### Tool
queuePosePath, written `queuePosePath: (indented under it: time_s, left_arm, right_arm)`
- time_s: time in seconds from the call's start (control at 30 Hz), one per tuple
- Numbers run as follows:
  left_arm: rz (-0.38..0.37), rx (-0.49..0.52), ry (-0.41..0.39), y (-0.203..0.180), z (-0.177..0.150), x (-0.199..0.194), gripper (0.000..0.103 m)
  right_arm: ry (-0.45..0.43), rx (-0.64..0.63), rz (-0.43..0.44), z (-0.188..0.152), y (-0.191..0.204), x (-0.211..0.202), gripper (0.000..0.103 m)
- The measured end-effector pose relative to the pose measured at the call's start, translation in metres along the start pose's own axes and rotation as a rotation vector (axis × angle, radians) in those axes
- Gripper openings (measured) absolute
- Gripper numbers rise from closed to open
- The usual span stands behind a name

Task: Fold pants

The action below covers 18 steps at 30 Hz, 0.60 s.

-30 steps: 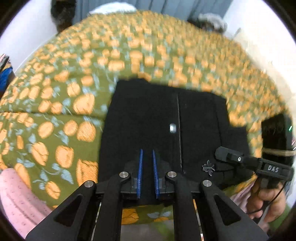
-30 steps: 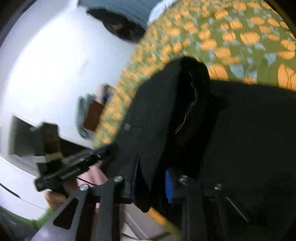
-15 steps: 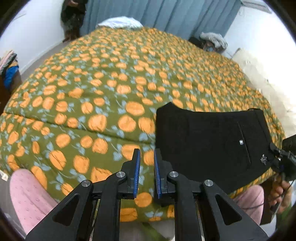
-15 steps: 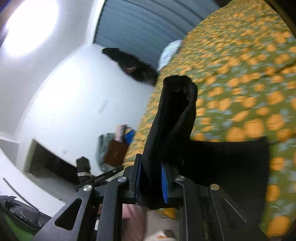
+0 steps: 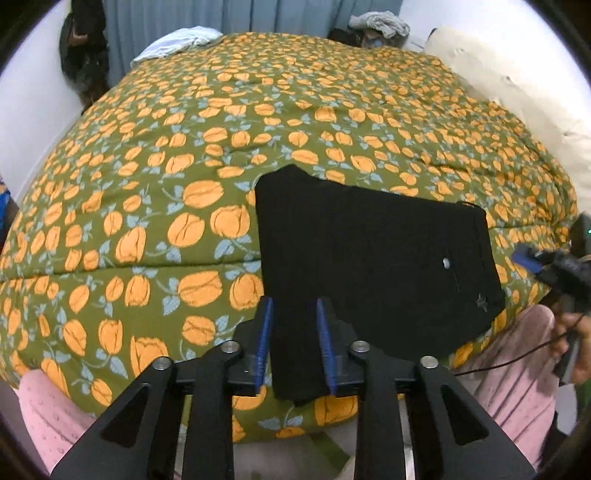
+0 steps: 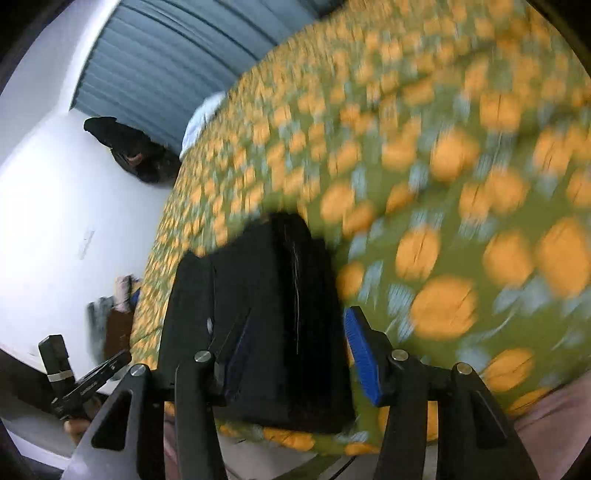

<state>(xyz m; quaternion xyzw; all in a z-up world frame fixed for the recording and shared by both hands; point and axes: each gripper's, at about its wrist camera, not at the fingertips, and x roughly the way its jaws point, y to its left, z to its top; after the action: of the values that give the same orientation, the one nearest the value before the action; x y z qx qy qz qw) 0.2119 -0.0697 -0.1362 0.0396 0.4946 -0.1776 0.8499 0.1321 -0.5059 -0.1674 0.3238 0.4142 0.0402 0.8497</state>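
The black pants [image 5: 369,258] lie folded into a flat rectangle on the orange-and-green bedspread [image 5: 184,166], at the bed's near edge. My left gripper [image 5: 293,306] hovers over their near left corner, which hangs over that edge. Its jaws are opening, and a strip of black cloth shows between the blue pads [image 5: 264,343] without being pinched. At the pants' [image 6: 266,314] right end, my right gripper [image 6: 299,317] is also opening. The thick folded edge sits between its pads [image 6: 364,358], and the right pad stands clear of it. The right gripper [image 5: 532,258] also shows in the left wrist view.
A pale blue pillow [image 5: 177,40] and a heap of clothes [image 5: 380,22] lie at the bed's far end, before a blue curtain [image 5: 258,14]. A dark bag [image 5: 81,55] hangs on the left wall. The person's pink-clad legs [image 5: 48,417] press against the near edge.
The left gripper swung off the pants to the bedspread, then back over their near corner, and has widened. The right gripper brought down the lifted fold and spread its jaws off it.
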Motion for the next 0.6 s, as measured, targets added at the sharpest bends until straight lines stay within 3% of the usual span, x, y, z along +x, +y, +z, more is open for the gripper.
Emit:
queuePosePath:
  time_s: [0.1, 0.17, 0.23, 0.3, 0.33, 0.43, 0.6]
  left_arm:
    - [0.008, 0.041, -0.01, -0.017, 0.005, 0.008, 0.041]
    - [0.047, 0.08, -0.001, -0.032, 0.004, 0.019, 0.05]
    - [0.099, 0.1, 0.042, -0.045, -0.003, 0.032, 0.056]
    - [0.117, 0.129, 0.136, -0.056, -0.018, 0.051, 0.057]
    - [0.133, 0.148, 0.17, -0.06, -0.027, 0.057, 0.058]
    - [0.167, 0.194, 0.158, -0.067, -0.039, 0.052, 0.058]
    - [0.16, 0.214, 0.124, -0.077, -0.032, 0.043, 0.067]
  right_arm:
    - [-0.027, -0.165, 0.013, 0.002, 0.045, -0.01, 0.051]
    - [0.002, -0.252, 0.016, -0.007, 0.071, 0.004, 0.051]
    - [0.087, -0.297, -0.004, -0.026, 0.078, 0.027, 0.051]
    - [0.247, -0.294, -0.091, -0.053, 0.065, 0.064, 0.051]
    - [0.269, -0.298, -0.109, -0.059, 0.062, 0.068, 0.052]
    - [0.234, -0.287, -0.092, -0.061, 0.067, 0.051, 0.051]
    - [0.11, -0.301, -0.033, -0.007, 0.098, 0.03, 0.051]
